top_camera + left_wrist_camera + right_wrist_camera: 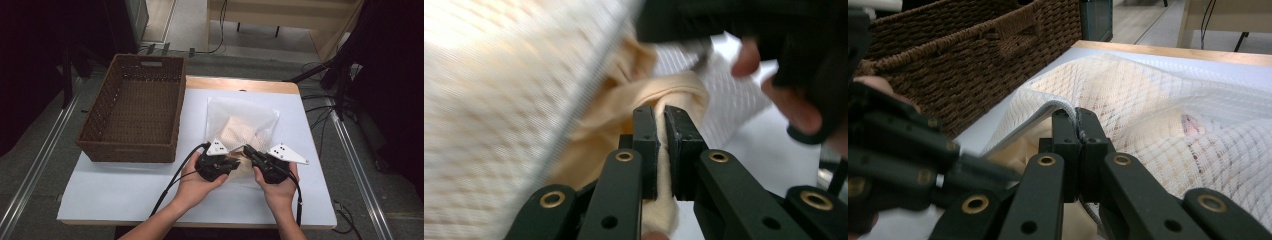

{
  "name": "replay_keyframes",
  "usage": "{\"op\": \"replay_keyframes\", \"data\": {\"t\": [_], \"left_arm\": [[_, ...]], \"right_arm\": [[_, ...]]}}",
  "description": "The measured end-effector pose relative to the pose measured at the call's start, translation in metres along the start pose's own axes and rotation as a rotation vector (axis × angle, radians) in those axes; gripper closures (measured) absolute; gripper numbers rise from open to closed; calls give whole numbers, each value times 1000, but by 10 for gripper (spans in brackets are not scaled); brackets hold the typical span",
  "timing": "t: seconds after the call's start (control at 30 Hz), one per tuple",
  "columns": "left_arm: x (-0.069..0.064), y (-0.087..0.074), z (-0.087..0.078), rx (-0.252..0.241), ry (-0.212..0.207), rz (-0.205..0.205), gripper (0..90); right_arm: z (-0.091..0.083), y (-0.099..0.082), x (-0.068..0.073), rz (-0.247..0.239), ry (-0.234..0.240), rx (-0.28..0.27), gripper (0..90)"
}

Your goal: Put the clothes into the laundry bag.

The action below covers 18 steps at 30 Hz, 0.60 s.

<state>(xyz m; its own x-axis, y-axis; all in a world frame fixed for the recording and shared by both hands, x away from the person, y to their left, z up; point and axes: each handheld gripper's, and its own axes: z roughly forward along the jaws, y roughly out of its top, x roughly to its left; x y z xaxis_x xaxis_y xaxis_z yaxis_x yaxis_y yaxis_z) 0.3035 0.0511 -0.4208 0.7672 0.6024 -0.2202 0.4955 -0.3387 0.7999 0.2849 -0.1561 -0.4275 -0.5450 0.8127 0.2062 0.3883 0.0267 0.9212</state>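
A white mesh bag (242,117) lies on the white table (125,185), and a cream cloth (239,131) shows through it. At the bag's near edge both grippers meet. My left gripper (235,162) is shut on a fold of the cream cloth (624,100), which sticks out of the bag's mouth and runs down between the jaws (661,112). My right gripper (247,150) is shut on the rim of the mesh bag (1148,100) and lifts that edge (1078,117). In the right gripper view the left gripper (898,155) is blurred at the left.
A brown wicker basket (127,150) stands on the table's left half, close beside the bag; its wall (973,55) is just left of the bag's mouth. Cables and stands crowd the floor to the right of the table.
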Motion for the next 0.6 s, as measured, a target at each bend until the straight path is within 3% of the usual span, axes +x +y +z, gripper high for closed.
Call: {"op": "replay_keyframes", "data": {"t": [0.1, 0.17, 0.2, 0.23, 0.3, 0.37, 0.47, 0.53, 0.6], "left_arm": [[8, 3, -1, -71, 76, -12, 865], [10, -2, 8, -87, 181, 59, 848], [12, -6, 15, -55, 195, 68, 828], [14, -11, 24, -8, 187, 69, 800], [12, -22, 37, 65, 196, 128, 714], [9, -26, 39, 68, 216, 158, 659], [7, -23, 41, 75, 213, 133, 600], [5, -21, 44, 100, 206, 155, 650], [5, -18, 45, 118, 196, 176, 789]], "right_arm": [[-2, 2, 0, 2, 1, -7, 900], [-2, 3, 1, 6, 5, -10, 900], [-2, 3, 1, 10, 5, -9, 900], [-1, 2, 0, 4, 4, -11, 900], [-1, 1, 0, 5, 2, -8, 900], [0, 0, 0, 7, 1, -3, 900], [1, -1, -1, 12, 1, 4, 900], [2, -1, -1, 9, 3, 3, 900], [2, -1, 0, 5, 7, 2, 900]]}}
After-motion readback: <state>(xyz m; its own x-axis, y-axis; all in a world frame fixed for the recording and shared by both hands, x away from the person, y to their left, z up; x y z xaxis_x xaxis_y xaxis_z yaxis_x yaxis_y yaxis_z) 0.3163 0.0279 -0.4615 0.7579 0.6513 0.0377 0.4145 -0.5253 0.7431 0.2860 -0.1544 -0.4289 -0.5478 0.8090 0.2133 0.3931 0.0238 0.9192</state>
